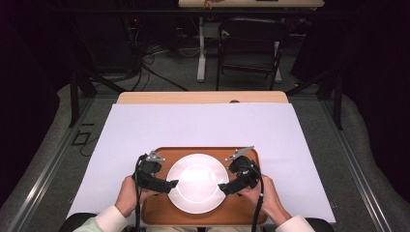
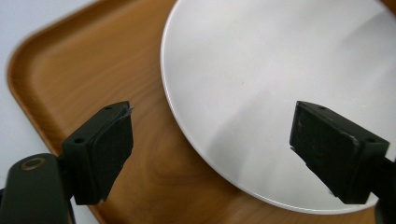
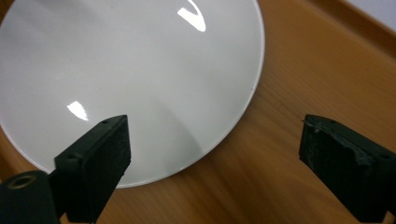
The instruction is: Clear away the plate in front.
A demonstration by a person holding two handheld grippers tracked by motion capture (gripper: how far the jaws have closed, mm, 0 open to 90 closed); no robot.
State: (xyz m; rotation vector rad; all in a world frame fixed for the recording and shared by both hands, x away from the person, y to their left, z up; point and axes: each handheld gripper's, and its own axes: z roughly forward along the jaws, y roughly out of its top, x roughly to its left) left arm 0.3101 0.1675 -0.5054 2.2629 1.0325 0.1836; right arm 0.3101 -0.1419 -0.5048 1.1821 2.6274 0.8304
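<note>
- Round white ceramic plate lies on your brown wooden tray, its rim between both sets of jaws.
- Your left gripper and right gripper stand spread, apparently poised to pinch opposite edges.

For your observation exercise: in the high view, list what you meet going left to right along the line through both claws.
White paper sheet → left claw → white plate → right claw → wooden tray

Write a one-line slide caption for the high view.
Two open handheld grippers, left gripper and right gripper, flank an empty white plate on a wooden tray.
</note>
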